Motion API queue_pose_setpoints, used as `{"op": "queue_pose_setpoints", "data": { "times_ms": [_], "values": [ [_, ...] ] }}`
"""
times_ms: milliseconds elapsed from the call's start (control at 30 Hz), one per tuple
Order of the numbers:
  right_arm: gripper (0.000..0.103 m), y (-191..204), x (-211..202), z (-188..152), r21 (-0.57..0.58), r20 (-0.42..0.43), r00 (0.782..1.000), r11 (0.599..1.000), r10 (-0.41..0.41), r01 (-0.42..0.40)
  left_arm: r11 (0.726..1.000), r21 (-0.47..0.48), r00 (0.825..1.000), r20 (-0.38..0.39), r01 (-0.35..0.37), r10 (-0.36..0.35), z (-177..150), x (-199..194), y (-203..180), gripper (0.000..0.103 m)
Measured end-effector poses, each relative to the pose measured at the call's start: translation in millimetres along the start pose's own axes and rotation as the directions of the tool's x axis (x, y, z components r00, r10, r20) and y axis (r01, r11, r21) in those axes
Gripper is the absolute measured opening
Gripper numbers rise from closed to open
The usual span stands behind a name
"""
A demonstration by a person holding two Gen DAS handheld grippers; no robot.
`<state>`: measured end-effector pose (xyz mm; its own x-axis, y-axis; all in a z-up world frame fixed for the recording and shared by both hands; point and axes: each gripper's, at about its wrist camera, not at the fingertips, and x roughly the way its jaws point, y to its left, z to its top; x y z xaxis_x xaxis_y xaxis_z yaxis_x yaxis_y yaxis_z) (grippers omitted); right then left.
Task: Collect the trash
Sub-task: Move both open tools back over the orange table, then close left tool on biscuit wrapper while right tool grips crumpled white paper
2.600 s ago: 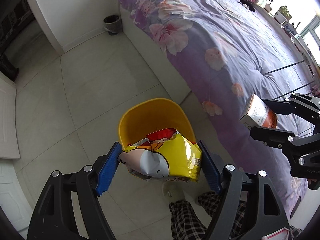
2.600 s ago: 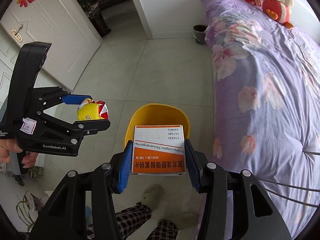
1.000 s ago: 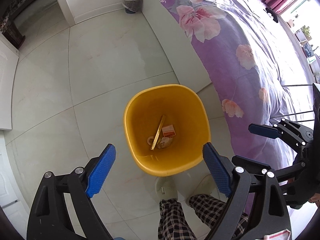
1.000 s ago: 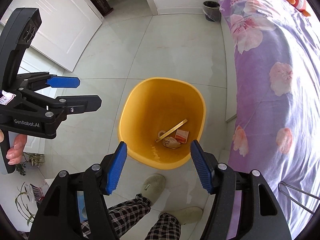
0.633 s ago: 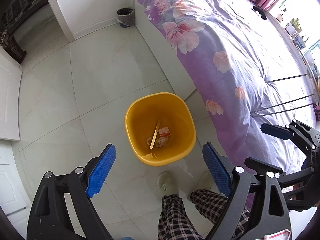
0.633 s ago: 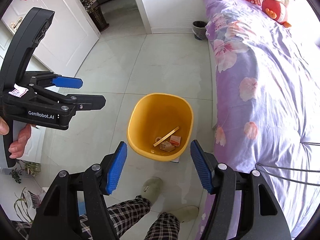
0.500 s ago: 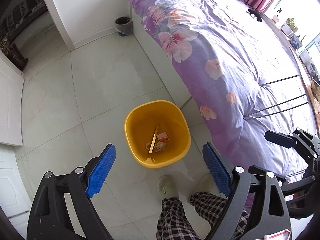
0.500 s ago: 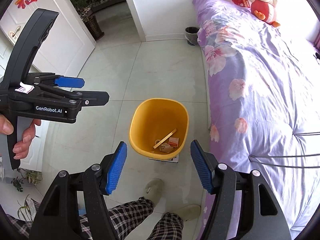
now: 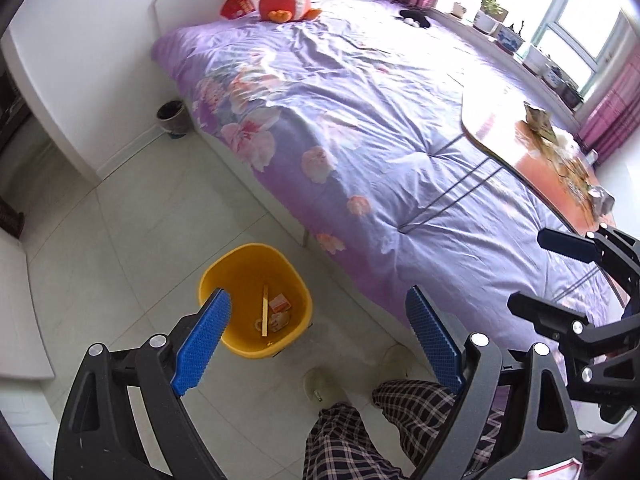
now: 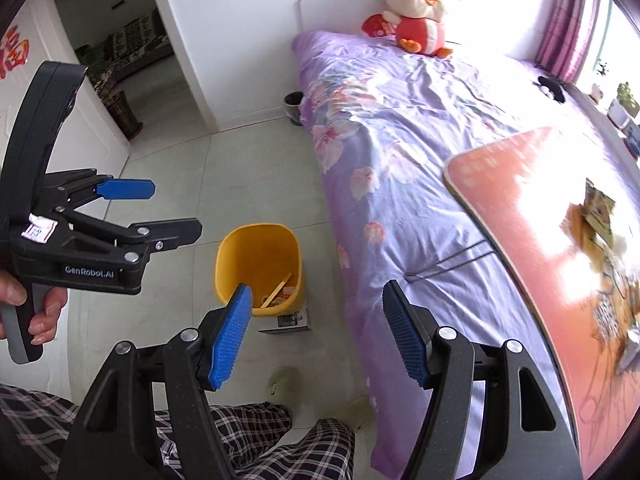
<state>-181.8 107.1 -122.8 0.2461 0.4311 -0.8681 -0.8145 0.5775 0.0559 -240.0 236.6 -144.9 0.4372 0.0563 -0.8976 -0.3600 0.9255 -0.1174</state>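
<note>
On floor beside bed [image 9: 360,128], left view: bin [image 9: 224,272] holds box, stick, wrapper; that much collected. Left gripper [image 9: 316,338] fingers apart, empty. Trash [image 9: 560,148] on far-right table [image 9: 492,128] left to do.

Right view: right gripper [image 10: 316,334] fingers apart, empty. Bin [image 10: 236,248] near left; trash [image 10: 600,220] on right table [image 10: 500,176], likely next.

A wide bed [image 9: 360,128] with a purple flowered cover fills the room. A plush bird [image 10: 416,20] (white head, red body) sits at the headboard. A small dark bin [image 9: 172,114] stands on the floor beside the bed's head end. A pink low table [image 10: 532,216] stands on the bed. Potted plants [image 9: 490,14] line the windowsill, beside purple curtains [image 10: 560,20]. A white door [image 10: 16,72] carries a red sign.
</note>
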Motion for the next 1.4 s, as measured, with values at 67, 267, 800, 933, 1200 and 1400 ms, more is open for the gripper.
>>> {"op": "queue_pose_setpoints", "data": {
  "times_ms": [67, 267, 800, 933, 1200, 1400],
  "values": [
    [0.069, -16, -13, -8, 0.062, 0.011, 0.999, 0.997, -0.039, 0.038, 0.998, 0.056, 1.0, 0.009, 0.019, -0.019, 5, 0, -17, 0.089],
    [0.068, -59, -52, -39, 0.245, 0.038, 0.985, 0.957, -0.168, 0.154, 0.979, 0.181, 0.995, 0.011, 0.091, -0.094, 21, -1, -58, 0.089],
    [0.068, -145, -112, -110, 0.531, 0.007, 0.938, 0.796, -0.346, 0.29, 0.891, 0.411, 0.98, -0.033, 0.194, -0.198, 44, 7, -163, 0.089],
    [0.068, -161, -117, -115, 0.559, 0.009, 0.935, 0.777, -0.355, 0.289, 0.879, 0.434, 0.979, -0.044, 0.2, -0.201, 50, 10, -182, 0.089],
    [0.074, -204, -119, -121, 0.606, 0.011, 0.924, 0.738, -0.382, 0.298, 0.863, 0.467, 0.98, -0.042, 0.193, -0.196, 76, 26, -225, 0.092],
    [0.078, -242, -112, -118, 0.628, -0.005, 0.917, 0.712, -0.399, 0.313, 0.869, 0.462, 0.983, -0.029, 0.176, -0.184, 110, 44, -255, 0.096]
  ]
}}
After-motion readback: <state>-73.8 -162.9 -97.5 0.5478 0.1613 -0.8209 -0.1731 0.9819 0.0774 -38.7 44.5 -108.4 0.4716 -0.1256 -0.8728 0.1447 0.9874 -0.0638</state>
